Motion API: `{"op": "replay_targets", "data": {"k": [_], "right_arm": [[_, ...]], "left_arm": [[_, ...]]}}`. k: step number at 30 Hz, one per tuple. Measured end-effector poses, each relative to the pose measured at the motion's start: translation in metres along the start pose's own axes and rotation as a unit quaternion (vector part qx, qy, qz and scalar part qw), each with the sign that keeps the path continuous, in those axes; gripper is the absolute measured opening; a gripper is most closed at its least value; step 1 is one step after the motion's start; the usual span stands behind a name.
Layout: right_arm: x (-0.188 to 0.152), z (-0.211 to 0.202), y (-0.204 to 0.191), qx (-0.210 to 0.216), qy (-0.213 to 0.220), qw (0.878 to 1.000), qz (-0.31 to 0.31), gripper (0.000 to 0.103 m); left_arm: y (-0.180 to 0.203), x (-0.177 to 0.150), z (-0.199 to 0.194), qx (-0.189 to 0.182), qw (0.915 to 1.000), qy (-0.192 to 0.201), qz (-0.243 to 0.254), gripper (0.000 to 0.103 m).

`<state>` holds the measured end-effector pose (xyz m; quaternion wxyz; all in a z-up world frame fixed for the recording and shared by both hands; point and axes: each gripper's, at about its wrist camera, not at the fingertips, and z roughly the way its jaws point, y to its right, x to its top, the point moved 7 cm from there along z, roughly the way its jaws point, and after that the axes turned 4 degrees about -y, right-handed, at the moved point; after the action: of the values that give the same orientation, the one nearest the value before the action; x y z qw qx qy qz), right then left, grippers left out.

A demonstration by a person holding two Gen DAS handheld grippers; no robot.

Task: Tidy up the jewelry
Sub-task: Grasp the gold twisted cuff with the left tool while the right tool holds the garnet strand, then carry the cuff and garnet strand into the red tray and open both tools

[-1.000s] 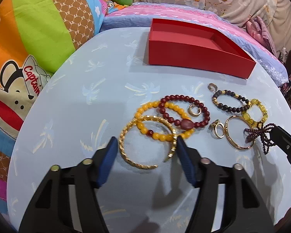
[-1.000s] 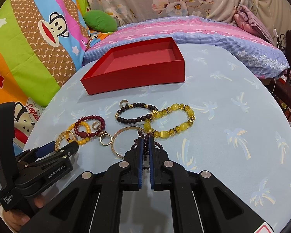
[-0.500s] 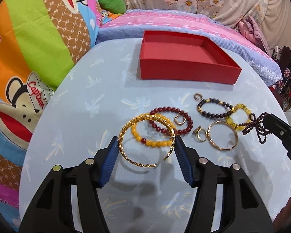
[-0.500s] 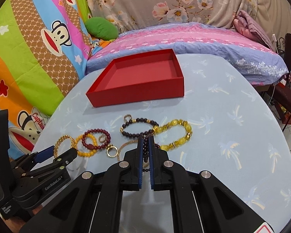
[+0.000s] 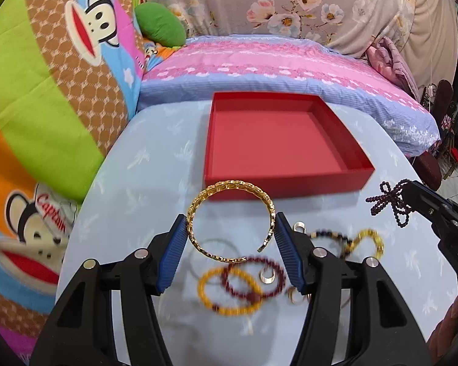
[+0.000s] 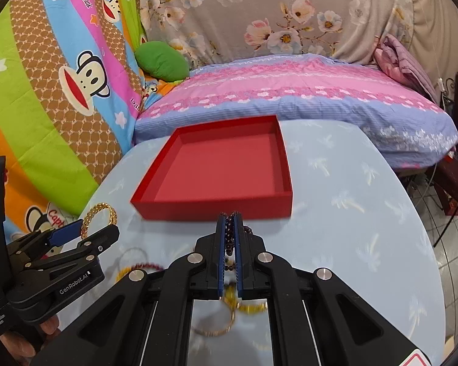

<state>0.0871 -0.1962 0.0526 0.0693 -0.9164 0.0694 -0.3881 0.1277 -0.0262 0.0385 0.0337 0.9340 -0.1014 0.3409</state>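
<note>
My left gripper (image 5: 230, 216) is shut on a gold open bangle (image 5: 229, 184), pressed between both blue pads and held above the table just short of the red box (image 5: 290, 180). My right gripper (image 6: 229, 215) is shut on a strand of dark purple beads (image 6: 229, 228), whose loops dangle from its tip in the left wrist view (image 5: 390, 204). The red box (image 6: 213, 210) lies open with nothing inside. Beneath both grippers, blurred, lie a yellow bead bracelet (image 5: 226, 292), a dark red bead bracelet (image 5: 253, 277) and a yellow-and-dark beaded pair (image 5: 348, 241).
The round table (image 5: 155, 164) has a light blue cloth with palm prints. A bed with a pink and blue cover (image 5: 274, 67) stands right behind the box. Cartoon-print bedding (image 5: 45, 91) lines the left side. A hand holds the left gripper (image 6: 76, 231).
Both grippers have risen off the table with their pieces and come closer to the red box. The bangle and the purple beads no longer touch the cloth.
</note>
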Motion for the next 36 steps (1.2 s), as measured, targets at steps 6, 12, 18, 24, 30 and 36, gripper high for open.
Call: {"op": "replay_targets", "data": {"k": [6,12,18,24,30,36], "right_arm": [[0.056,0.04,0.007,0.01,-0.002,1.0,-0.006,0.005],[0.109,0.093,0.016,0.021,-0.019,1.0,0.0,0.005],[0.145,0.148,0.021,0.029,-0.049,0.998,0.008,0.005],[0.162,0.197,0.027,0.023,-0.08,0.996,0.016,0.005],[0.156,0.231,0.038,0.012,-0.116,0.993,0.032,0.006],[0.153,0.234,0.045,-0.001,-0.114,0.993,0.032,0.012]], "left_arm": [[0.005,0.055,0.035,-0.006,0.9999,0.0,0.01,0.055],[0.006,0.106,0.084,-0.01,0.9997,-0.015,0.014,0.055],[0.011,0.145,0.135,-0.006,0.9991,-0.035,0.024,0.055],[0.015,0.167,0.175,-0.002,0.998,-0.054,0.032,0.055],[0.017,0.173,0.207,-0.009,0.9965,-0.079,0.025,0.055],[0.018,0.172,0.217,-0.005,0.9964,-0.082,0.019,0.057]]}}
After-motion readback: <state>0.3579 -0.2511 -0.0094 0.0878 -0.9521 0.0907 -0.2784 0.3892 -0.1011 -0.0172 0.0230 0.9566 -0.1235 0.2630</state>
